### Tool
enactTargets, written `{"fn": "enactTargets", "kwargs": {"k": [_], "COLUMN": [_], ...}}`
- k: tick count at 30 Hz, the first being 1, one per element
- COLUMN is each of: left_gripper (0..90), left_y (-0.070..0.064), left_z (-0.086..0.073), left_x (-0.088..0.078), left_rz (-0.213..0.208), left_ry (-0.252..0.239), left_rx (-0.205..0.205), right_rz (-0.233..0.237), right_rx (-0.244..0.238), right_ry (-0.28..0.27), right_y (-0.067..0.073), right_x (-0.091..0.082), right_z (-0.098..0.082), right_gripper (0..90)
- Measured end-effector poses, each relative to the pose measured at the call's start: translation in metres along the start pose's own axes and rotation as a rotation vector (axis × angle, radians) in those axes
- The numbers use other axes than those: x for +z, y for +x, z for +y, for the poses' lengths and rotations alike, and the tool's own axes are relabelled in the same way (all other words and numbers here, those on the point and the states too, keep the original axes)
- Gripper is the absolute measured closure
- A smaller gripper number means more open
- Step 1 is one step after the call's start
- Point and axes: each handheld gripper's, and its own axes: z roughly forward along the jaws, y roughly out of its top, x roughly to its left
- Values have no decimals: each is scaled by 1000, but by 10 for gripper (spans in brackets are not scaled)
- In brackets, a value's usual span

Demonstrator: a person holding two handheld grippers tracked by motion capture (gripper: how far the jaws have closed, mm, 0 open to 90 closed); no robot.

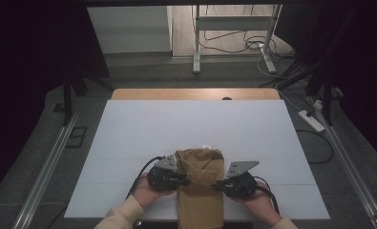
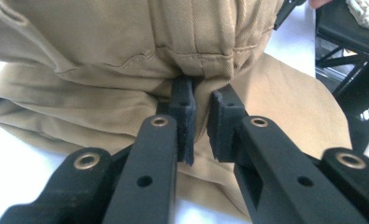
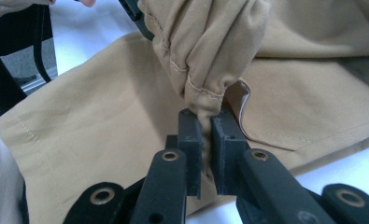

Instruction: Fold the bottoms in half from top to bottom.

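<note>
white board (image 1: 143,129) bare beyond tan garment (image 1: 200,191), garment between claws

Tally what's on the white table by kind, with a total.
Tan garment: 1
Handheld grippers: 2, the left gripper and the right gripper, each pinching the cloth
Total: 3

We read no text, label, brand or number anywhere. The tan cloth (image 2: 126,42) by the jaws bears only stitching.
</note>
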Motion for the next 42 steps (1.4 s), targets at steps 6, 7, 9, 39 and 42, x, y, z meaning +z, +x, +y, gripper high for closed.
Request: {"fn": "enactTargets", "kwargs": {"k": [6,7,9,39,42], "left_gripper": [807,807,806,526,490], "left_y": [-7,-9,-11,-18,-16], "left_z": [-2,-3,-5,-19,-24], "left_x": [0,0,0,-7,-19], "left_rz": [-9,-11,-15,-5,29], "left_ry": [6,8,10,20,6], "left_rx": [8,9,11,-29,-43], "right_rz": [13,15,20,20,12], "right_rx": [-1,0,-5,-26,-18], "right_ry": [5,7,12,19,4], "right_y": [4,5,7,16,16], "right_x": [-3,-3,-3,-8,-15], "right_z": [-4,-5,-6,-20,-22], "right_gripper": [832,832,832,624,572]}}
